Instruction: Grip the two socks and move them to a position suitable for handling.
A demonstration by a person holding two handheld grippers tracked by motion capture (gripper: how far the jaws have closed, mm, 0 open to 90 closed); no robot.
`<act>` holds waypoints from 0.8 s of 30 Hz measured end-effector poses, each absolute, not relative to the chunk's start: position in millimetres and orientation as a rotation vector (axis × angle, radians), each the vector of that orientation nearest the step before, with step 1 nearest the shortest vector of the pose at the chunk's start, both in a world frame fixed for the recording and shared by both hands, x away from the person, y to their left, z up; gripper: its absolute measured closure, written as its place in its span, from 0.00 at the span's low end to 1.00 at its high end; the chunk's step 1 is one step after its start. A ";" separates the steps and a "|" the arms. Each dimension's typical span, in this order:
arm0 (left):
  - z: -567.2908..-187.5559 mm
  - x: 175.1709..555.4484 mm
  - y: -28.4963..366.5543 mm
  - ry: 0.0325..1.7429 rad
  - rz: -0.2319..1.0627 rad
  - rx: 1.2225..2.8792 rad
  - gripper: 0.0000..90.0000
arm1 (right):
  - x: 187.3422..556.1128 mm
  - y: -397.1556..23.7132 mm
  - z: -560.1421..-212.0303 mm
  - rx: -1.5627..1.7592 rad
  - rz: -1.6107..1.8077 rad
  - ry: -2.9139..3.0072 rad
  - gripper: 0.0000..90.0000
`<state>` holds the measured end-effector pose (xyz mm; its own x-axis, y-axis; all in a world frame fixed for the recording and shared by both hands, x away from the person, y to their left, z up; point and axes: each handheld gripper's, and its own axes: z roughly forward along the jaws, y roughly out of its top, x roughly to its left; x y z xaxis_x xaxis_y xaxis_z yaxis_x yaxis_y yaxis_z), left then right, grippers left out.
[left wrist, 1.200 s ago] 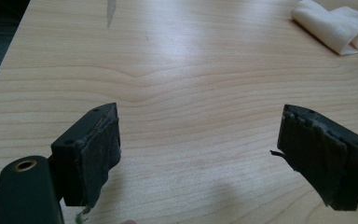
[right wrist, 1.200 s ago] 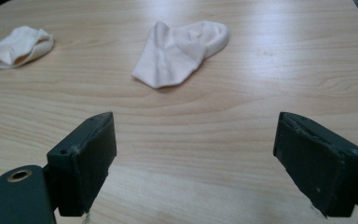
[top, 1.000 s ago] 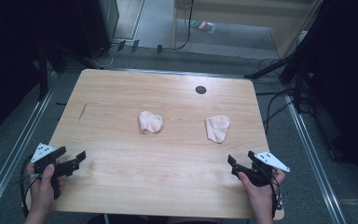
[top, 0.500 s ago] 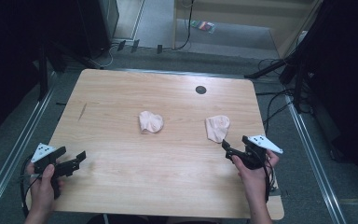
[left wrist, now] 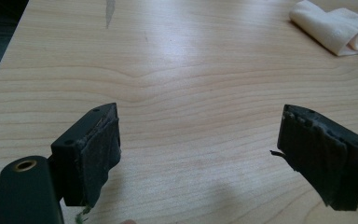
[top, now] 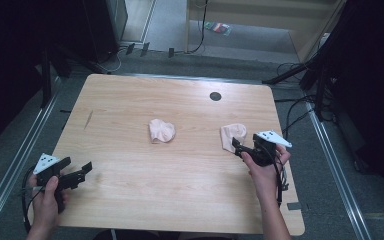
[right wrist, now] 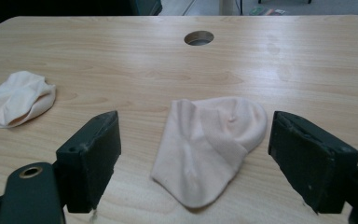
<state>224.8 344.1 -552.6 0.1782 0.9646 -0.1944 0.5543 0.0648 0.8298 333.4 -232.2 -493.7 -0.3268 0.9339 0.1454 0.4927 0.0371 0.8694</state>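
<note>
Right tool (top: 238, 145): jaws wide apart, nothing gripped, just beside near edge of right sock (right wrist: 212, 144). Left tool (top: 82, 171): jaws spread, over bare bench (top: 130, 100) near front-left edge. Socks: two; second sock (top: 161, 131) mid-bench, open wood around it. Bench hole (top: 215, 96): one, near far edge.
</note>
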 end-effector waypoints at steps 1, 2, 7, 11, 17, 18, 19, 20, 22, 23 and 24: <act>-552.5 224.7 344.3 1.488 0.602 1.599 0.15 | 339.8 -229.4 -493.9 1.440 1.226 1.855 0.20; -552.5 224.7 344.3 1.488 0.602 1.599 0.15 | 339.8 -229.4 -493.9 1.440 1.226 1.855 0.20; -552.7 224.9 344.4 1.484 0.602 1.600 0.15 | 357.4 -217.1 -501.1 1.446 1.188 1.884 0.23; -552.6 224.7 344.4 1.486 0.601 1.598 0.15 | 364.8 -212.8 -504.6 1.448 1.175 1.890 0.24; -552.8 225.1 344.8 1.487 0.596 1.598 0.15 | 382.3 -208.8 -521.1 1.503 1.108 1.916 0.27; -552.8 225.1 344.8 1.487 0.596 1.598 0.15 | 382.3 -208.8 -521.1 1.503 1.108 1.916 0.27; -552.8 225.1 344.9 1.487 0.595 1.598 0.15 | 385.3 -209.6 -525.3 1.527 1.097 1.920 0.27; -552.8 225.2 344.8 1.487 0.595 1.598 0.15 | 386.7 -209.6 -527.6 1.530 1.088 1.922 0.28; -552.8 225.3 344.9 1.486 0.593 1.599 0.15 | 388.1 -209.5 -529.6 1.529 1.081 1.927 0.28; -552.9 225.4 344.8 1.487 0.590 1.601 0.15 | 390.2 -207.7 -533.0 1.535 1.061 1.939 0.29; -552.9 225.4 344.8 1.487 0.590 1.601 0.15 | 390.2 -207.7 -533.0 1.535 1.061 1.939 0.29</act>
